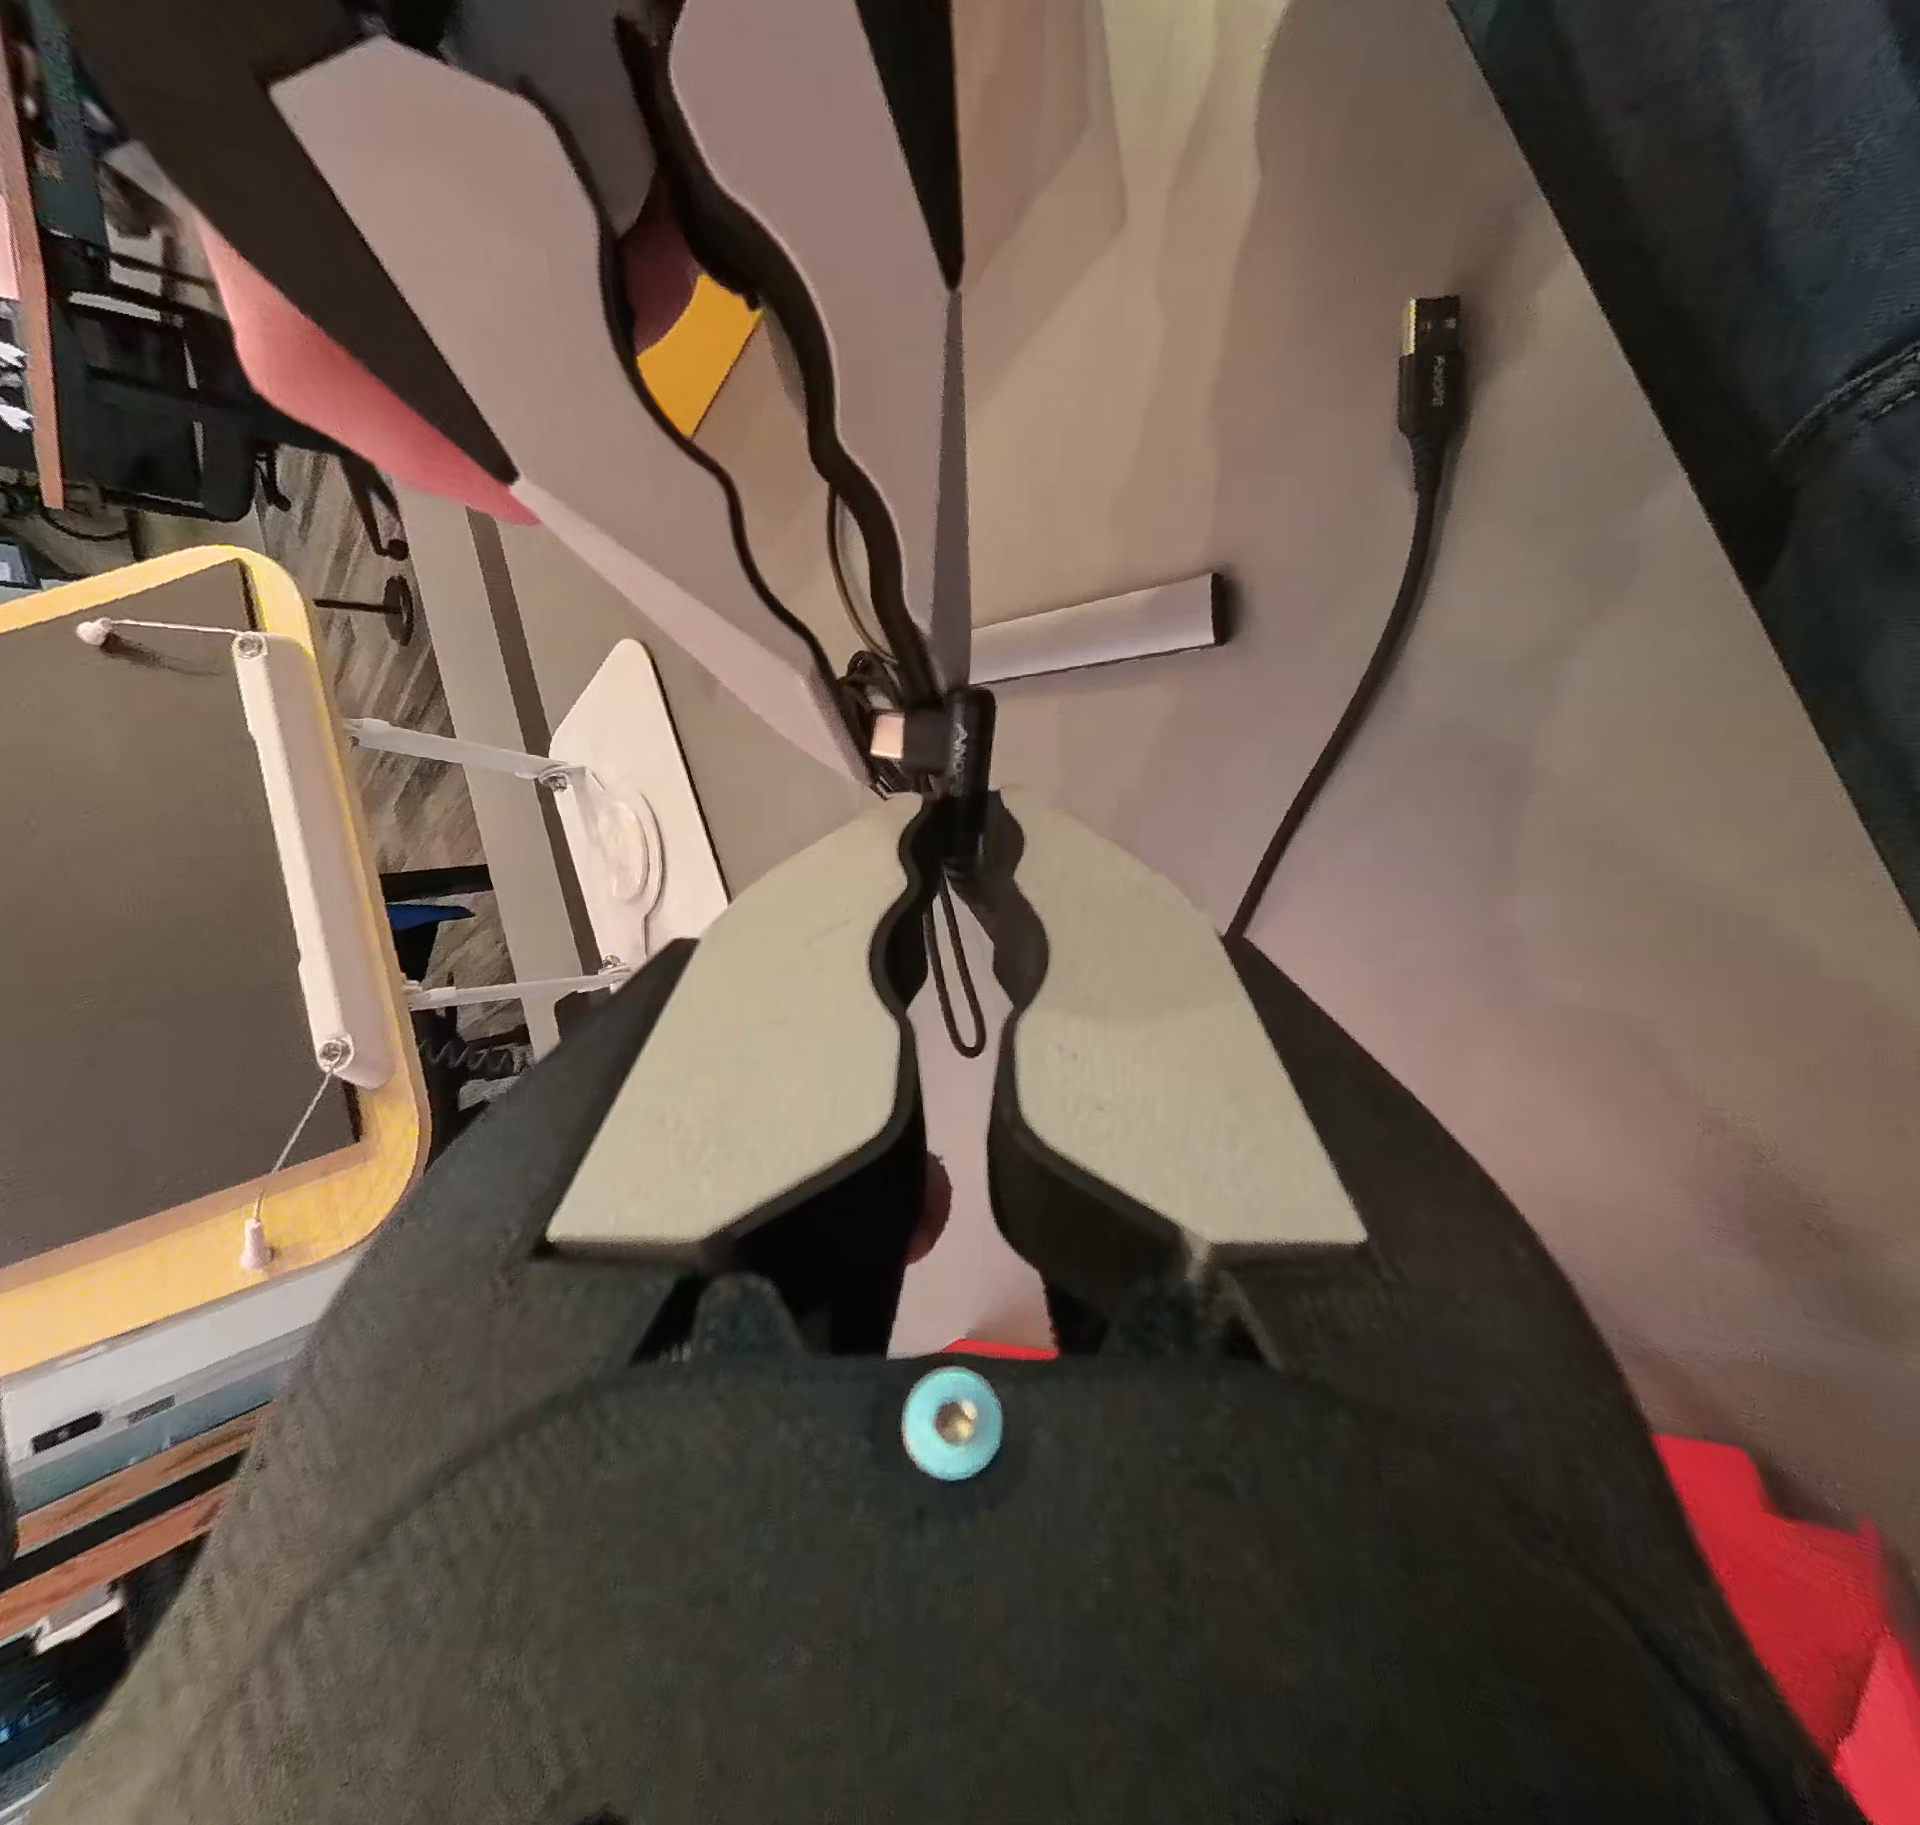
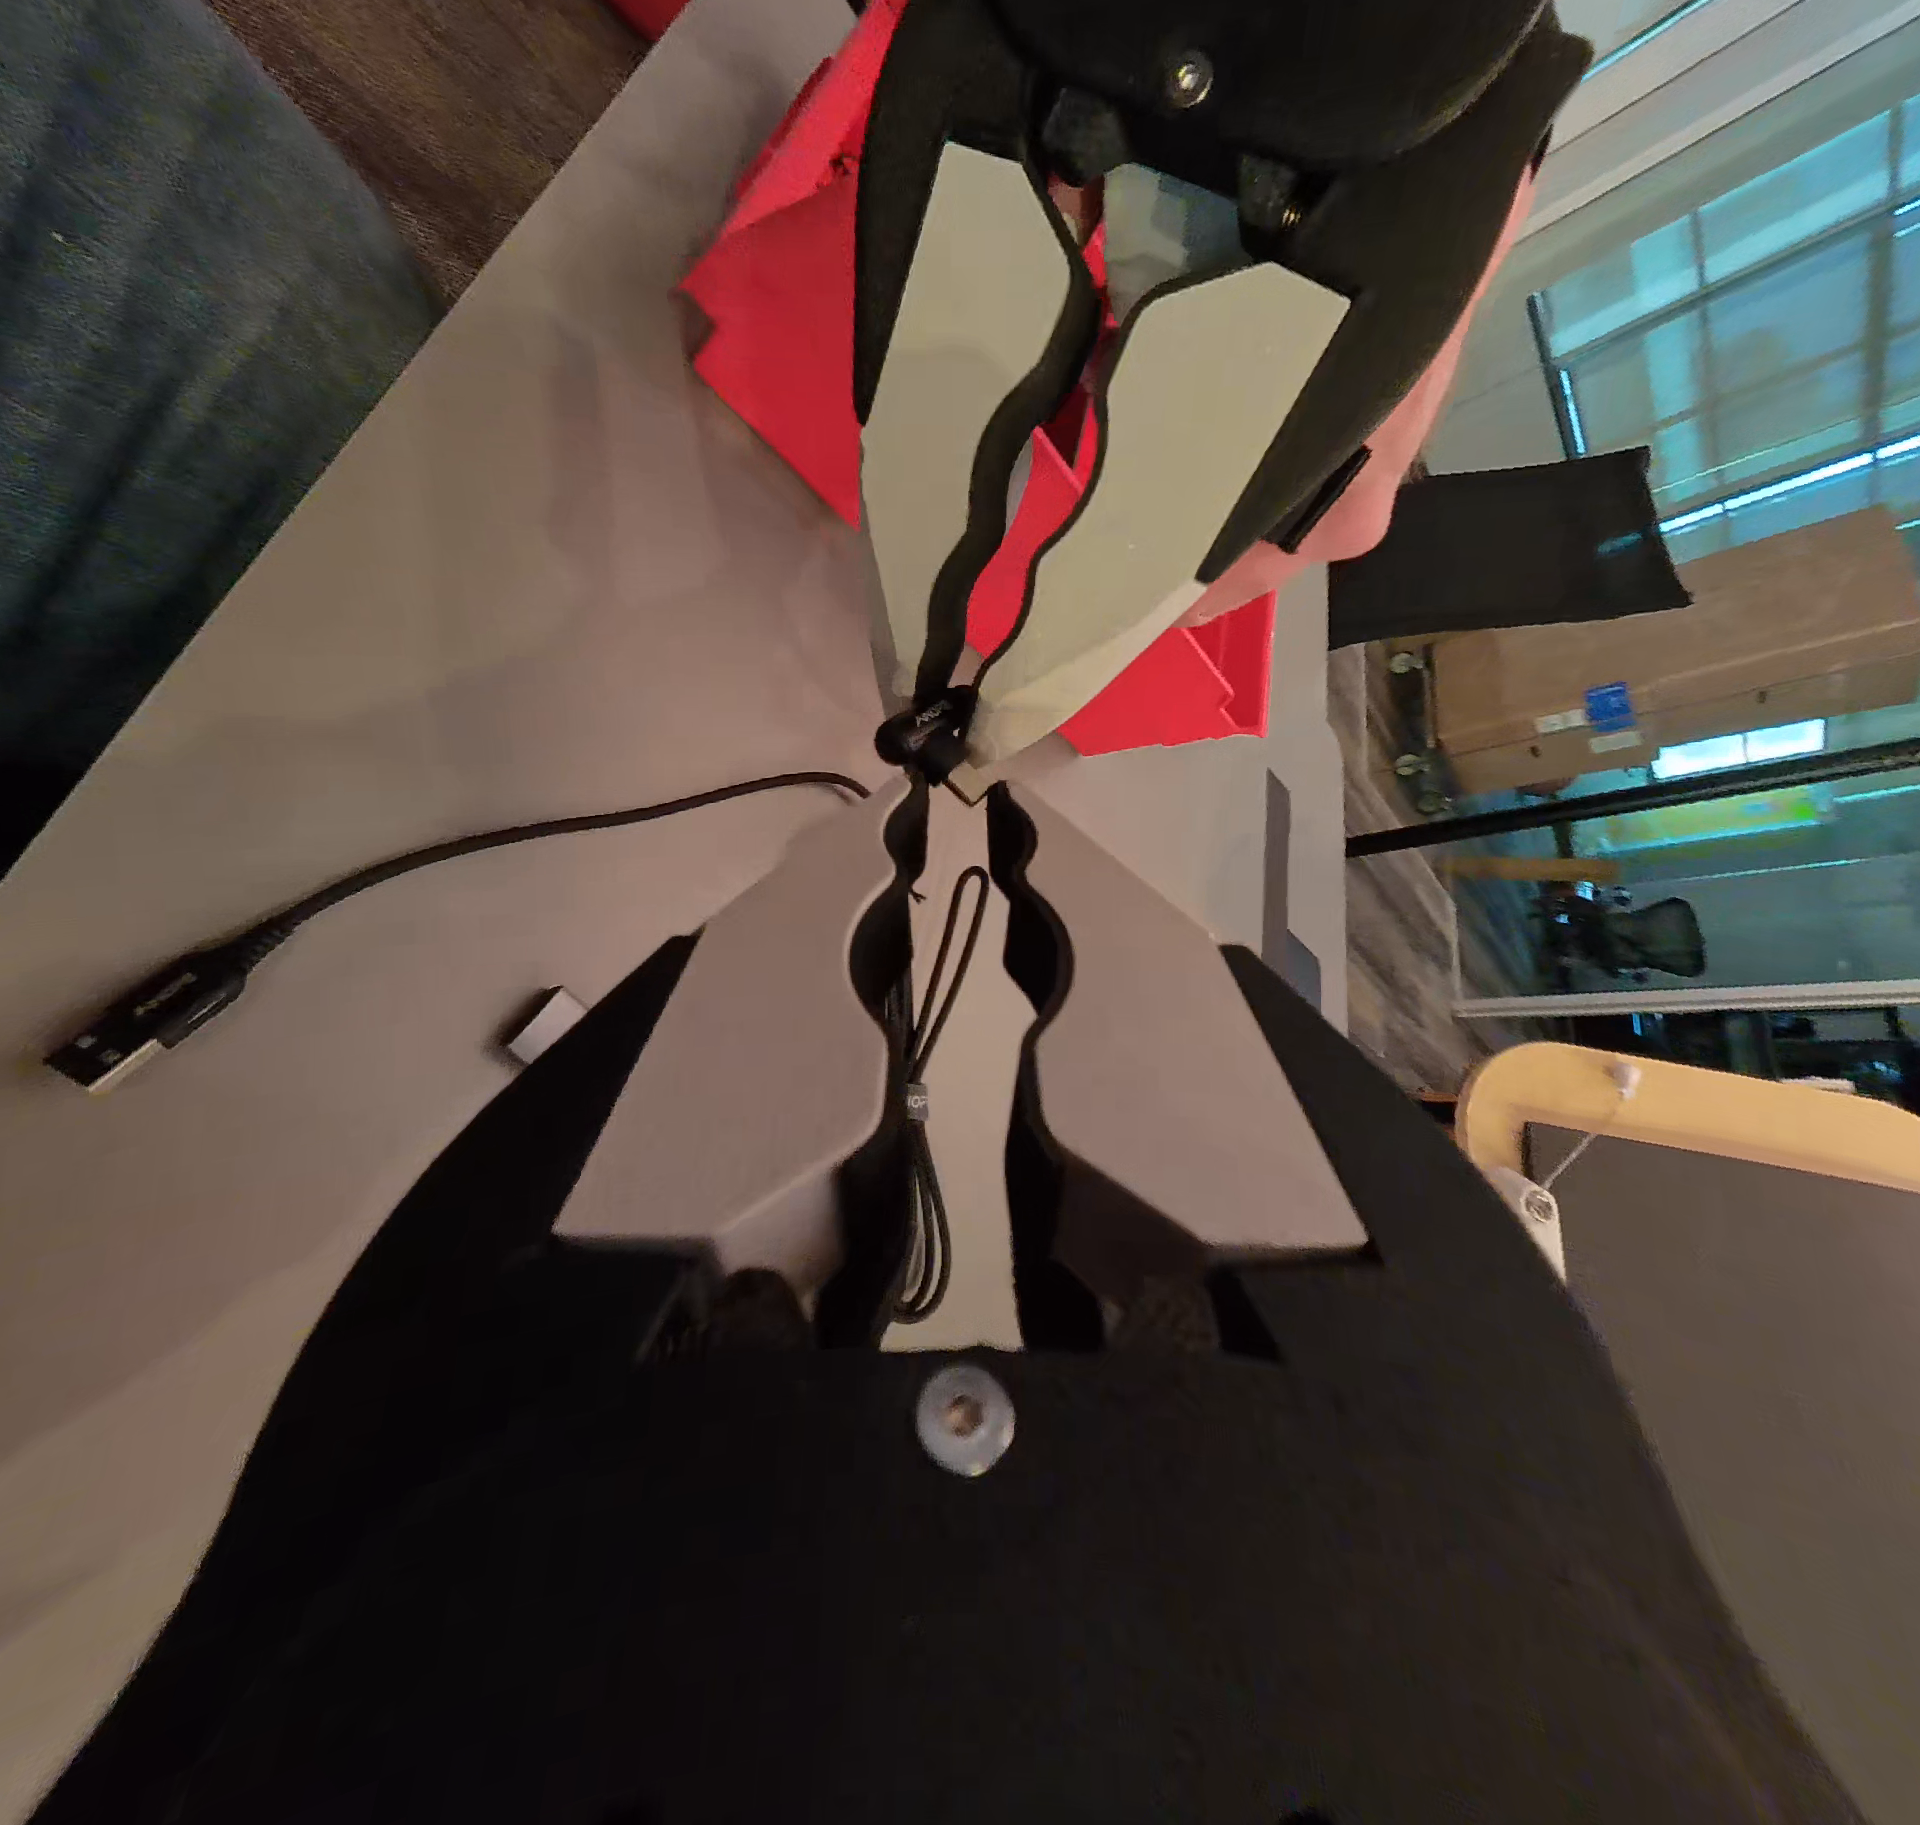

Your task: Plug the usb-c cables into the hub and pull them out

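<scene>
My left gripper [image 1: 961,814] is shut on a black USB-C plug [image 1: 951,747] whose silver tip points left, held just above the grey table [image 1: 1558,1048]. The plug also shows in the right wrist view [image 2: 925,726], pinched by the left gripper [image 2: 935,731] coming from the top. My right gripper [image 2: 951,804] meets it tip to tip, nearly shut around a thin black cable bundle [image 2: 914,1100]. The silver hub [image 1: 1101,622] lies on the table beside the right gripper [image 1: 904,695]. Only the hub's end [image 2: 540,1025] shows past my right finger.
A black cable with a USB-A plug [image 1: 1434,341] lies loose on the table, also in the right wrist view [image 2: 114,1053]. A red bin [image 2: 779,321] stands behind the left gripper. A person's dark blue clothing [image 1: 1714,165] borders the table edge. A yellow-edged table [image 1: 208,1256] stands beyond. Left and right tips are no more than a few centimetres apart. Both grippers' tips are roughly 15 cm from the silver hub [image 1: 1101,622].
</scene>
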A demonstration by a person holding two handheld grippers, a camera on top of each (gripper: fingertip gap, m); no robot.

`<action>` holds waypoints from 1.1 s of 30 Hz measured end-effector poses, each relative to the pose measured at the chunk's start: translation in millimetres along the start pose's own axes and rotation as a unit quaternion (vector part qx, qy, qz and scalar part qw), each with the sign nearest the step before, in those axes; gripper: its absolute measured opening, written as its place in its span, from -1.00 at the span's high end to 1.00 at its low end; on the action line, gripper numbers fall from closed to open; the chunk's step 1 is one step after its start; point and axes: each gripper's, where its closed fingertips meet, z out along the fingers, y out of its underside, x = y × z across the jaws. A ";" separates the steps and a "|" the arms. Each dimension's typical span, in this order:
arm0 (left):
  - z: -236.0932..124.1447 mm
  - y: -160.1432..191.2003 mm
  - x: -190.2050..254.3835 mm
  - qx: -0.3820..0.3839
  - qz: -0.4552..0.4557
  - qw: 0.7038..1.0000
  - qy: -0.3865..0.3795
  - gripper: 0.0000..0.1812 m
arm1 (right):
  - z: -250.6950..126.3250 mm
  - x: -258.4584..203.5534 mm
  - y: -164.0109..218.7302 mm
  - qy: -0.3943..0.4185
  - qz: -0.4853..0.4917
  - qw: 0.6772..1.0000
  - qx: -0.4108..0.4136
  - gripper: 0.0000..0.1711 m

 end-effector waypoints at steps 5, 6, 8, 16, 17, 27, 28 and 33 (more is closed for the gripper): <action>-1.9 -0.3 0.1 0.011 -0.024 1.000 0.011 0.92 | -0.4 2.5 -1.4 0.036 -0.032 0.999 -0.016 0.92; -2.2 -0.1 -0.1 0.012 -0.029 0.999 0.012 0.92 | -0.3 3.2 -1.3 0.042 -0.038 0.998 -0.021 0.92; -2.7 -0.1 0.3 0.017 -0.041 0.999 0.018 0.92 | 0.2 3.8 -0.7 0.051 -0.051 0.997 -0.031 0.93; -2.8 3.4 -11.1 0.026 -0.087 0.996 0.010 0.91 | -1.1 14.6 7.7 0.093 -0.050 0.992 -0.067 0.97; -2.6 3.8 -12.9 0.025 -0.090 0.996 0.006 0.91 | -1.8 15.9 8.9 0.095 -0.046 0.992 -0.070 0.98; 2.3 10.7 -29.9 -0.029 -0.079 0.994 -0.075 0.87 | -4.0 24.8 17.4 0.111 0.017 0.991 -0.076 1.00; 3.4 13.2 -30.1 -0.043 -0.067 0.993 -0.085 0.88 | -3.8 24.5 18.8 0.108 0.024 0.991 -0.079 1.00; 2.4 4.5 -35.3 -0.035 -0.056 0.990 -0.127 0.88 | -4.8 25.8 22.3 0.103 0.055 0.990 -0.082 1.00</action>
